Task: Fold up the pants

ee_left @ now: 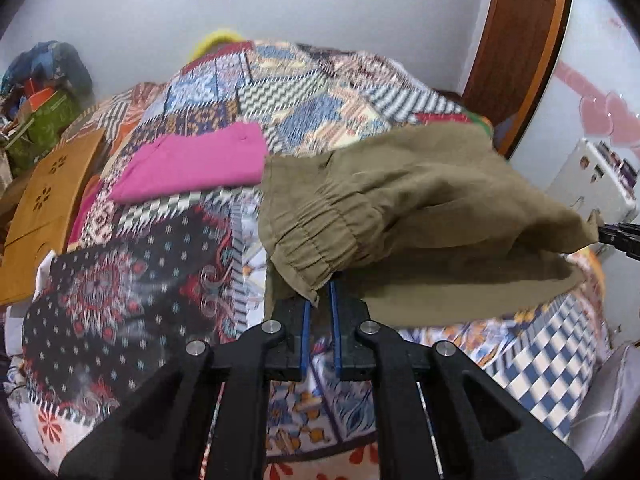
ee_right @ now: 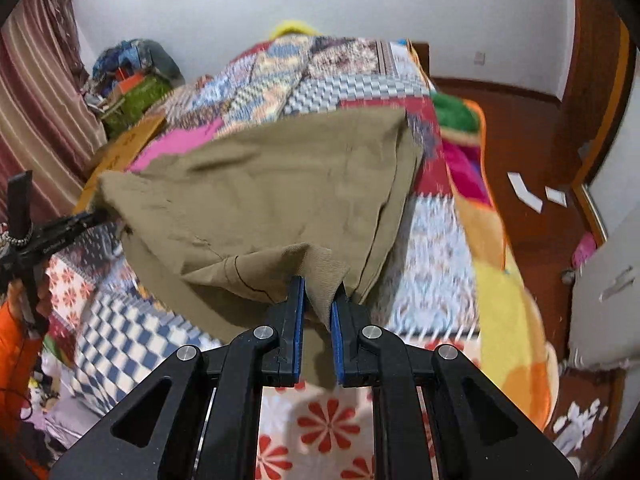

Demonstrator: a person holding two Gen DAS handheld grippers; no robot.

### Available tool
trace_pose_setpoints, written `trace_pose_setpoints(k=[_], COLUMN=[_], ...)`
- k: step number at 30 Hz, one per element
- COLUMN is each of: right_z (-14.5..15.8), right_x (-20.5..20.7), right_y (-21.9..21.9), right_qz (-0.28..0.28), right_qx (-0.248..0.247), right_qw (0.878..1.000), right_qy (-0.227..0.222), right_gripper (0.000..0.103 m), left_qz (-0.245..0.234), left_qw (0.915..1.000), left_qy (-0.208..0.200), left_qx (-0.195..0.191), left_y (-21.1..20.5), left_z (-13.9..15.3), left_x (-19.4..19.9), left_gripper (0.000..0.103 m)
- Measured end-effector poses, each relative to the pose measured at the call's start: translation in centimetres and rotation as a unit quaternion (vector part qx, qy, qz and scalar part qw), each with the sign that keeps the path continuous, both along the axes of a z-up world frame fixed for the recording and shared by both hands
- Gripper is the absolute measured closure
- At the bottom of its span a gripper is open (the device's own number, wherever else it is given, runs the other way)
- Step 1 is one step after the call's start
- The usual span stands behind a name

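Wrist views: left tool (ee_left: 321,294) and right tool (ee_right: 318,294) each clamp the olive pants (ee_left: 420,200).

Open patchwork bedspread (ee_left: 320,92) beyond the lifted pants (ee_left: 420,200); folded pink cloth (ee_left: 196,164) left of them.

Left gripper (ee_left: 320,296) jaws pinch the olive pants (ee_left: 400,208) above the patchwork bedspread (ee_left: 312,92).

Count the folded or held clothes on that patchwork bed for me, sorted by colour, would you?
Olive-khaki cotton pants, held up by both grippers: 1
Bright pink folded garment, lying on the patchwork bedspread: 1
Black floral-print cloth, spread on the bed: 1
Total: 3
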State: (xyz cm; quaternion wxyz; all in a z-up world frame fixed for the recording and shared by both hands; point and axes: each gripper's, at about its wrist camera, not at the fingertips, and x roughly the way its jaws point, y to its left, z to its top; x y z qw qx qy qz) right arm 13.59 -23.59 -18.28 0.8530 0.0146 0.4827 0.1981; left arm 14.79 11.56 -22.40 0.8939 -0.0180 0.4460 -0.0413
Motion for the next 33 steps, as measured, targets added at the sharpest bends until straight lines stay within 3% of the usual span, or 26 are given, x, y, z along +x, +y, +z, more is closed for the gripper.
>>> trace_pose_setpoints(k=[6,10,15,19,24,27,33], right_z=[-2.2,-2.6,-2.8,-1.2,1.5,0.7,-4.5], right_x=[-0.9,-1.2,-1.6,-1.6,-1.2,-0.9,-0.9], right_y=[-0.3,-0.7,-2.1,-3.6,-3.0,-0.5,2.2], right_qz=[0.001,0.0,-0.017,-0.045,-0.046,-0.012,0.034], right_qx=[-0.021,-0.04,-0.07,-0.089,-0.047,-0.038,-0.063], right_qw=[1.0,0.999,0.997,0.995,0.998,0.999,0.996], right_qy=[0.019,0.023,0.034,0.011,-0.013,-0.002,0.053], right_gripper=[0.091,0.088,0.088,0.088,0.086,0.084,0.083], left_qz=[0.025,0.037,0.07,0.081,0.046,0.024,0.036], left_qw=[0.9989,0.9983,0.9972,0.9964,0.9977,0.9986,0.9978], left_qy=[0.04,0.043,0.023,-0.001,-0.016,0.001,0.056], left_qx=[-0.003,-0.007,-0.006,-0.024,-0.047,-0.046,-0.008], left_y=[1.3,2.4,4.5,5.2,2.9,1.0,-0.1], left_z=[-3.0,-3.2,-0.8,1.8,3.6,2.3,-2.8], left_x=[-0.9,-1.4,-1.6,-1.8,-1.5,-0.4,1.7], left_gripper=[0.095,0.095,0.095,0.095,0.095,0.094,0.093])
